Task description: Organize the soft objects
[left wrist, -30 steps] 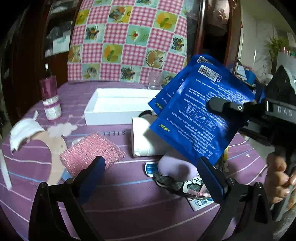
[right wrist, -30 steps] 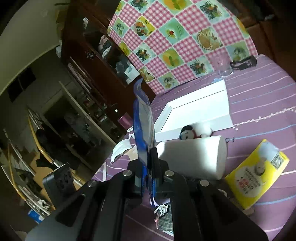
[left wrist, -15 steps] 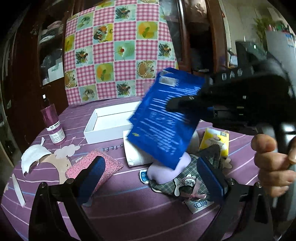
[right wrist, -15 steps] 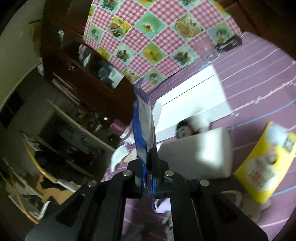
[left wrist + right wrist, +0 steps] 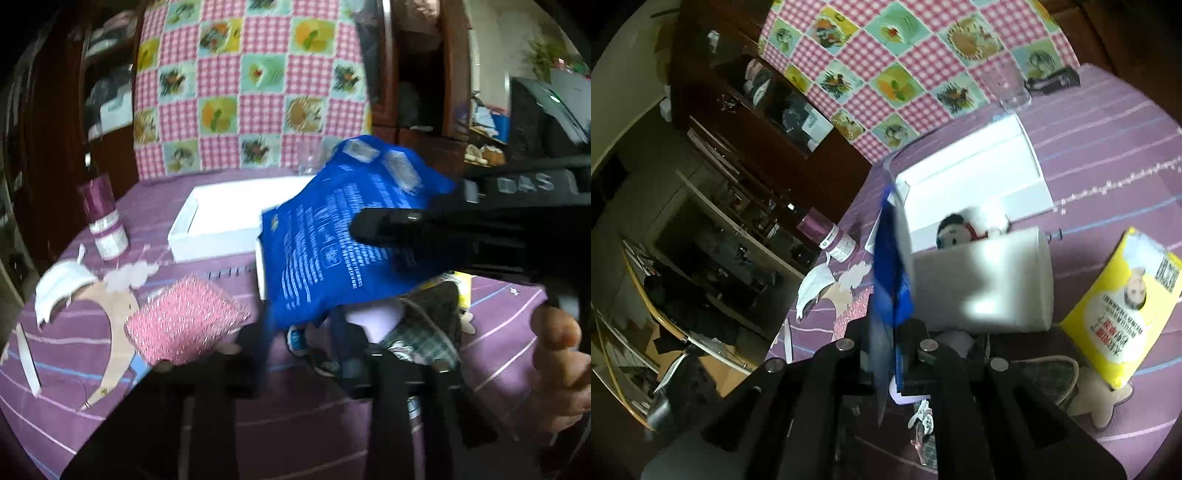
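Blue pouches point(image 5: 343, 236), held up over the desk point(image 5: 155, 373) in front of the white box point(image 5: 221, 221), above a heap of soft things. Pinched flat by the right gripper point(image 5: 886, 354), fingers pressed together on their lower edge, the pouches seen edge-on point(image 5: 890, 273) from that wrist. Reached in from the right in the left view, a hand point(image 5: 561, 365) on its handle. Left gripper point(image 5: 303, 350) blurred just below the pouches, fingers closing; could not tell whether the pouches' lower corner lay between them or only in front. Under the pouches: a white roll point(image 5: 982, 280), a lilac pad point(image 5: 373, 317), a plaid piece point(image 5: 428, 332). Doll point(image 5: 956, 230) between roll and box. Yellow pack point(image 5: 1123, 306) to the right of the roll, a pink sponge point(image 5: 184, 321) to the left, a purple bottle point(image 5: 103, 218) beyond it.
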Demonstrator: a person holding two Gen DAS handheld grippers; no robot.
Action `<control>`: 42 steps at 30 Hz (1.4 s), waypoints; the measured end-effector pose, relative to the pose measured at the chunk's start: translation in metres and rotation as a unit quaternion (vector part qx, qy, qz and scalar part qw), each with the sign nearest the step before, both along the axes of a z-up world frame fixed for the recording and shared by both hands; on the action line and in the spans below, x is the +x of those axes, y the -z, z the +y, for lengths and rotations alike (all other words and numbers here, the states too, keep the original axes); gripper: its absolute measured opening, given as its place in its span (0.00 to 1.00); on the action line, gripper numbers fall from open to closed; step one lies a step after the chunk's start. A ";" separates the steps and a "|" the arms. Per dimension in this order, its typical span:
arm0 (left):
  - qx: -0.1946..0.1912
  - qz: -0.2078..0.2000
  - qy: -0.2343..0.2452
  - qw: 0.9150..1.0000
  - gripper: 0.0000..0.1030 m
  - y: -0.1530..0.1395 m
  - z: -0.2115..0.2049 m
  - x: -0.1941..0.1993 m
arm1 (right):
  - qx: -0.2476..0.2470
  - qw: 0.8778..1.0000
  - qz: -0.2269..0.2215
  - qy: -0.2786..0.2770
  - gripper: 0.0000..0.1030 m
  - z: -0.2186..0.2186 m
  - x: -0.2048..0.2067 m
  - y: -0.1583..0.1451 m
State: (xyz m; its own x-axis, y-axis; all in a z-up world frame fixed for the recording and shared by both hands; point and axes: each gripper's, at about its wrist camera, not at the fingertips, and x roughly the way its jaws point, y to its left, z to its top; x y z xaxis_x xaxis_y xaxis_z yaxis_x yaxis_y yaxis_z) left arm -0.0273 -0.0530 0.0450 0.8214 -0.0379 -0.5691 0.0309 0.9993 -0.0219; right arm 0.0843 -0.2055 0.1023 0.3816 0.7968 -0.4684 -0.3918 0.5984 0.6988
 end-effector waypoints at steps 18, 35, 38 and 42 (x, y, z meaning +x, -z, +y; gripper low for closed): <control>0.020 -0.024 0.022 0.999 0.41 -0.003 -0.010 -0.009 | 0.018 0.998 0.038 -0.043 0.07 0.000 0.003 0.012; -0.026 -0.017 0.025 0.999 0.16 -0.003 0.002 -0.005 | -0.004 0.999 0.020 -0.039 0.23 0.001 0.000 0.010; -0.035 -0.011 0.004 0.999 0.16 -0.002 0.011 -0.005 | -0.002 1.000 0.001 -0.024 0.23 -0.007 -0.001 0.005; -0.047 -0.006 -0.034 0.998 0.02 0.000 0.026 -0.005 | 0.007 1.000 -0.001 -0.009 0.23 -0.015 0.003 0.004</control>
State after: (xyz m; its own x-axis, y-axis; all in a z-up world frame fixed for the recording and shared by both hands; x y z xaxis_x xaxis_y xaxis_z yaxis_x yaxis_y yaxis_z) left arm -0.0321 -0.0272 0.0453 0.8301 -0.0340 -0.5566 -0.0368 0.9926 -0.1155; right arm 0.0873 -0.2203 0.0981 0.3688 0.8097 -0.4566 -0.4042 0.5820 0.7056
